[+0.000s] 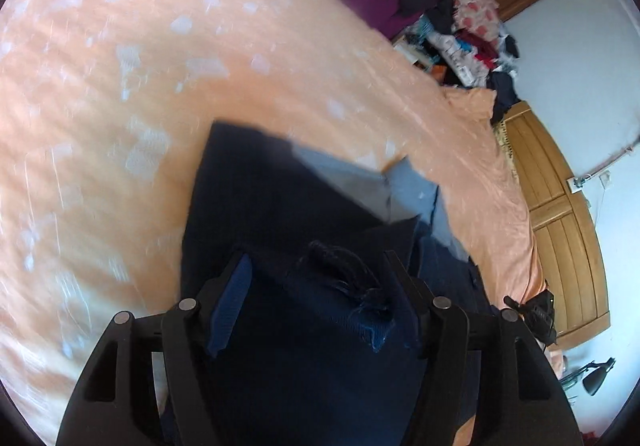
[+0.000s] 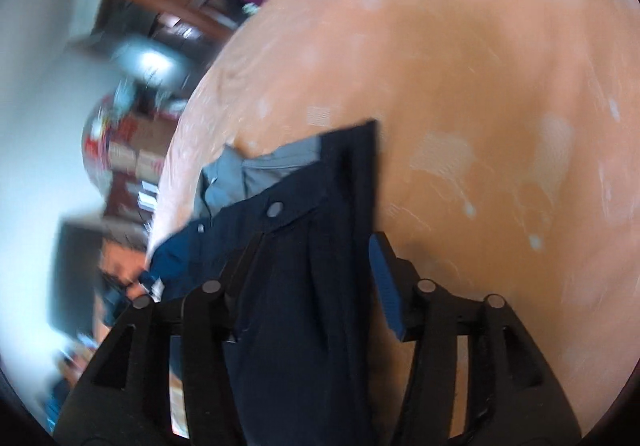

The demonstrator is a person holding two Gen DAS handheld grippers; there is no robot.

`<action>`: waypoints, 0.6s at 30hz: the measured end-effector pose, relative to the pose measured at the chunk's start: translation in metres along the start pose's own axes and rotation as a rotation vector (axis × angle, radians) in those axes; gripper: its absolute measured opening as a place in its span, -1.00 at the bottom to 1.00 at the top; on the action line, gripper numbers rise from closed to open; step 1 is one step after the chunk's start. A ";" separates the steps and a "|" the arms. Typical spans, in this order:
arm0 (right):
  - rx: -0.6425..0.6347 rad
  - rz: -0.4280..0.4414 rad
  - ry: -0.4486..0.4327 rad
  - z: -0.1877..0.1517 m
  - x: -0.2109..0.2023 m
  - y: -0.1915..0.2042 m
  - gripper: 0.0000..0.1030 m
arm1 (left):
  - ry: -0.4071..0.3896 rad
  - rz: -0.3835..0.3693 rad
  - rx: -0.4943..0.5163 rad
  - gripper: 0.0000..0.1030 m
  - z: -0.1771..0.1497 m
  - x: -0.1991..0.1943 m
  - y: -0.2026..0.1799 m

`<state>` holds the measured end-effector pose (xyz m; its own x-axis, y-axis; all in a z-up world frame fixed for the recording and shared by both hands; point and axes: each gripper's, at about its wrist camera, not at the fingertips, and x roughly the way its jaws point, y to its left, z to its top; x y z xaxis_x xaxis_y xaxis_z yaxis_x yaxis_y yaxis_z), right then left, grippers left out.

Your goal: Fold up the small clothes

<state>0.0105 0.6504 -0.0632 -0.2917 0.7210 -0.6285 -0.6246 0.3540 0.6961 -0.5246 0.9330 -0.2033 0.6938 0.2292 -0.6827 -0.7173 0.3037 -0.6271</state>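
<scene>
A bed with a peach sheet (image 1: pixel 120 93) fills both views, with a wooden wardrobe (image 1: pixel 560 221) and a heap of clothes (image 1: pixel 460 25) beyond its far edge.

The left gripper (image 1: pixel 320 282) has dark cloth bunched between its fingers, a frayed drawstring knot showing there; the fingers stand fairly wide, and whether they press the cloth cannot be told. The blue pad of one finger (image 1: pixel 230 306) lies against the cloth's left side.

The right gripper (image 2: pixel 316 250) stands with its fingers apart. One blue pad (image 2: pixel 386 282) is bare, clear of the cloth's edge. The cloth lies over the other finger.

The cloth is navy shorts (image 1: pixel 256 197), draped from both grippers down onto the sheet. A grey lining (image 2: pixel 248 165) shows at the far end, and a grey snap (image 2: pixel 274 209) sits on the waistband. Both views are blurred.
</scene>
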 end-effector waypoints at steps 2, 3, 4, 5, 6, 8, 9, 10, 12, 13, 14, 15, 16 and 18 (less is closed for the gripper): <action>-0.100 -0.027 0.003 0.005 0.007 0.016 0.09 | -0.039 0.010 0.054 0.49 0.001 -0.014 -0.008; -0.140 -0.050 0.015 0.008 0.016 0.022 0.10 | -0.061 0.026 0.081 0.50 0.002 -0.023 -0.010; -0.158 -0.066 0.023 0.009 0.025 0.022 0.10 | -0.083 0.061 0.111 0.51 0.005 -0.030 -0.013; -0.187 -0.088 0.043 0.010 0.035 0.024 0.10 | -0.108 0.126 0.160 0.54 0.006 -0.041 -0.016; -0.217 -0.120 0.051 0.010 0.044 0.025 0.10 | -0.125 0.184 0.200 0.56 0.008 -0.048 -0.018; -0.256 -0.155 0.072 0.010 0.059 0.026 0.10 | -0.135 0.269 0.286 0.57 0.010 -0.057 -0.020; -0.271 -0.177 0.082 0.009 0.065 0.027 0.13 | -0.120 0.254 0.308 0.57 0.013 -0.056 -0.020; -0.273 -0.181 0.083 0.008 0.069 0.025 0.16 | -0.087 0.202 0.313 0.57 0.015 -0.054 -0.019; -0.265 -0.178 0.075 0.007 0.069 0.021 0.16 | -0.036 0.143 0.323 0.54 0.018 -0.046 -0.020; -0.261 -0.175 0.069 0.007 0.068 0.020 0.15 | -0.001 0.134 0.333 0.49 0.021 -0.036 -0.021; -0.262 -0.176 0.062 0.007 0.066 0.020 0.15 | 0.029 0.156 0.349 0.31 0.022 -0.025 -0.023; -0.269 -0.179 0.057 0.006 0.064 0.021 0.15 | 0.048 0.178 0.364 0.16 0.025 -0.014 -0.026; -0.284 -0.184 0.054 0.005 0.064 0.024 0.15 | 0.069 0.184 0.370 0.14 0.027 -0.003 -0.028; -0.301 -0.194 0.052 0.004 0.067 0.025 0.15 | 0.102 0.194 0.380 0.11 0.030 0.017 -0.030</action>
<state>-0.0217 0.7103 -0.0866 -0.1789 0.6236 -0.7610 -0.8549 0.2842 0.4340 -0.4899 0.9558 -0.1848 0.5251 0.2291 -0.8196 -0.7462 0.5870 -0.3140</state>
